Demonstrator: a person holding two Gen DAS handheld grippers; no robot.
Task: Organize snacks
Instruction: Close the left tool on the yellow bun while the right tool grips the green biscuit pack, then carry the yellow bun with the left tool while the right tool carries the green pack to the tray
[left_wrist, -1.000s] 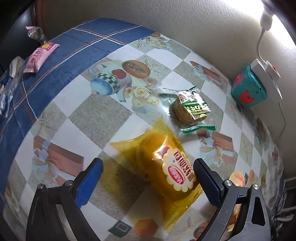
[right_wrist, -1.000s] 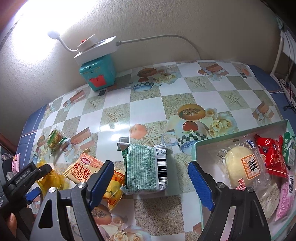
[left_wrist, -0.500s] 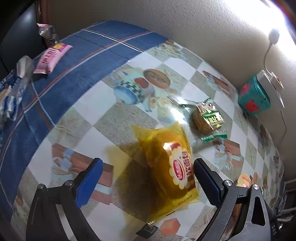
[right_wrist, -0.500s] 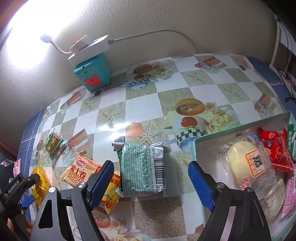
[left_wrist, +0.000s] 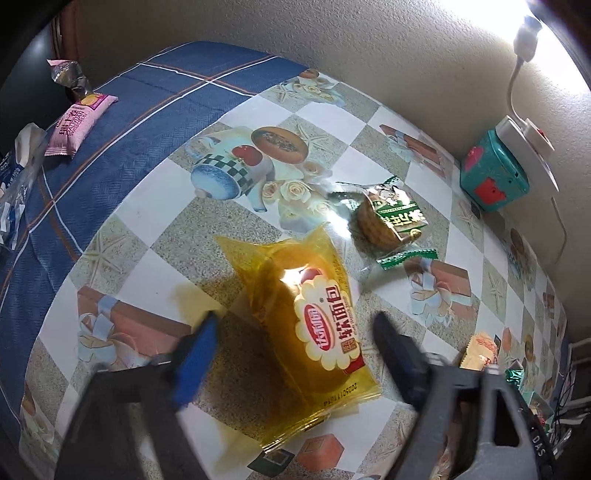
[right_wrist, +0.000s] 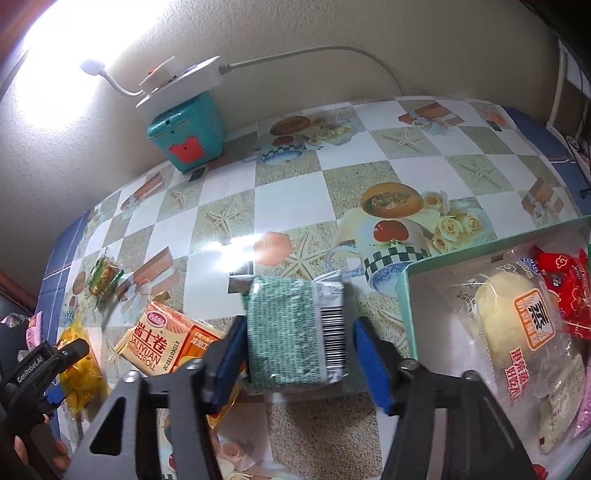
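Yellow bread pack (left_wrist: 317, 325) glossy, between closing left fingers (left_wrist: 199, 350) | green-printed packet (right_wrist: 295, 328), right fingers (right_wrist: 231, 354) closing

Checkered table (right_wrist: 288, 192), yellow bread pack (left_wrist: 310, 317), green packet (right_wrist: 295, 332), teal tray (right_wrist: 406, 280)

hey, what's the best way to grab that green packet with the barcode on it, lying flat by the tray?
Grip the green packet across its two long side edges, coming down from above. It lies flat, barcode up, crimped ends pointing toward and away from the wall. The right gripper already straddles it, jaws closing; its left pad must stay clear of the orange packet.
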